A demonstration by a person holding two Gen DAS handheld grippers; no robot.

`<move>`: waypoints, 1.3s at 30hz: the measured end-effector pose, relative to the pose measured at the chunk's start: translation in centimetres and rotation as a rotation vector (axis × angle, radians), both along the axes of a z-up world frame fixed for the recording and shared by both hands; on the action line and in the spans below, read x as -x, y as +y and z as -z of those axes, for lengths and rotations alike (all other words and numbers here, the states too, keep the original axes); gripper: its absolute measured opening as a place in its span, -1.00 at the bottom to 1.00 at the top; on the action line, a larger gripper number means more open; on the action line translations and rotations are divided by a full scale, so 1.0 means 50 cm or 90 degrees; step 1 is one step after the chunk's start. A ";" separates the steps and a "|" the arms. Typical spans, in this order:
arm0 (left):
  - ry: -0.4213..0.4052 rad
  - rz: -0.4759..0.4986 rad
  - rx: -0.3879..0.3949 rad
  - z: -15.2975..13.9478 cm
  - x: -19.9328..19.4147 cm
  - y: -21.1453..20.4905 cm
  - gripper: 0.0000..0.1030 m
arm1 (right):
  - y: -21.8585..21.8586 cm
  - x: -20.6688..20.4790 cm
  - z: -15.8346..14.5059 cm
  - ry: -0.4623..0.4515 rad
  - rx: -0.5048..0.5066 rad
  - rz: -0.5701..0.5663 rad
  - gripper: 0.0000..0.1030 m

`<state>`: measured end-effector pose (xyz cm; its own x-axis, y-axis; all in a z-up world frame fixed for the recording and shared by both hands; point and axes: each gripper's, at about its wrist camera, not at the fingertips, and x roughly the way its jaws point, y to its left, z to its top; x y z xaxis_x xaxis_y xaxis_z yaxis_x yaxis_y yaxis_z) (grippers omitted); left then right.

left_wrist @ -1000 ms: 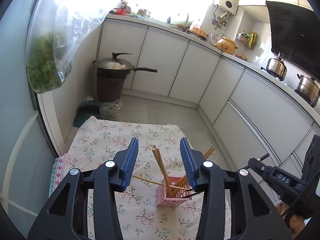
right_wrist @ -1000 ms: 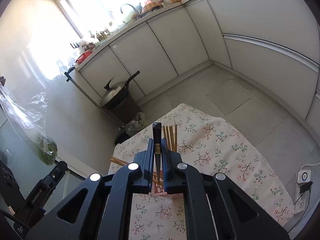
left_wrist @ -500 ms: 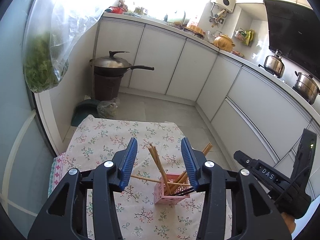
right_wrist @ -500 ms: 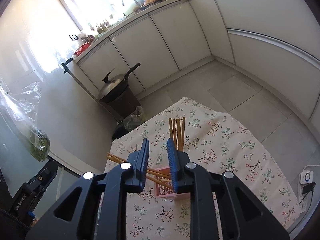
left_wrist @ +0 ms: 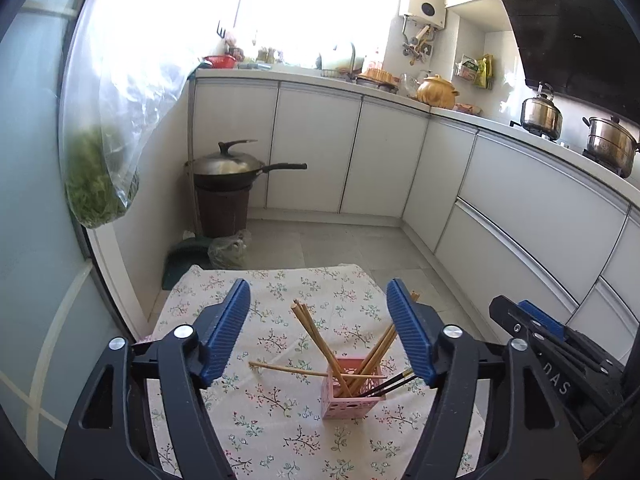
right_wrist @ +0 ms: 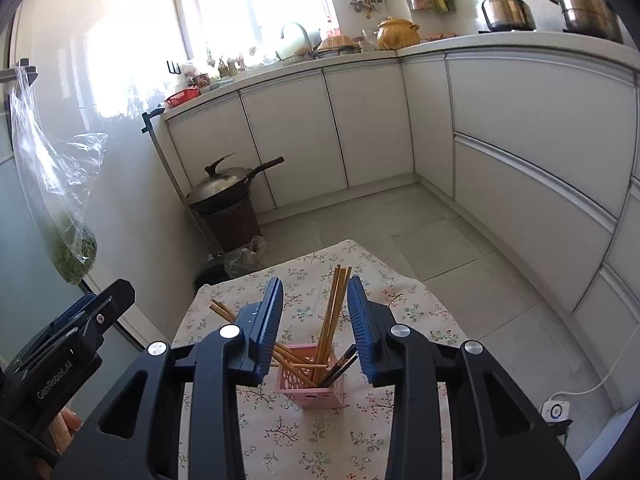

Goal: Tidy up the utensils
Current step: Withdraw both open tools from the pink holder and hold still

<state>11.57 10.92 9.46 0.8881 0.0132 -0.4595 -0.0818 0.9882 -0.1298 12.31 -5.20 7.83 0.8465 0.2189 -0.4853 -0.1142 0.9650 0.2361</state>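
Note:
A pink perforated holder [left_wrist: 352, 398] stands on a floral tablecloth [left_wrist: 272, 432]; it also shows in the right wrist view [right_wrist: 312, 384]. Several wooden chopsticks [left_wrist: 316, 340] and dark chopsticks [left_wrist: 394, 382] lean in it, also seen from the right as wooden chopsticks [right_wrist: 334, 312] and dark chopsticks [right_wrist: 340, 364]. My left gripper [left_wrist: 320, 304] is open and empty, above and behind the holder. My right gripper [right_wrist: 316, 296] is open and empty, above the holder. Each gripper's body shows at the edge of the other's view.
White kitchen cabinets [left_wrist: 360, 160] run along the back and right. A wok on a brown bin [left_wrist: 224, 188] stands in the far corner. A plastic bag of greens [left_wrist: 96, 176] hangs at the left. The table's far edge [left_wrist: 276, 270] drops to the tiled floor.
My right gripper held a dark chopstick over the holder one second ago, then opened; the dark chopsticks now rest in the holder. Both grippers have pulled back and up, jaws wider.

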 end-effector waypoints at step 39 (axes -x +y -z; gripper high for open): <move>0.018 0.015 -0.063 0.013 0.021 -0.085 0.86 | -0.131 0.073 -0.008 -0.022 0.064 0.147 0.87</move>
<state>10.52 6.69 8.80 0.8751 0.0394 -0.4823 -0.0613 0.9977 -0.0298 8.65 -11.77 8.23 0.8848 -0.0298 -0.4651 0.1055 0.9849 0.1375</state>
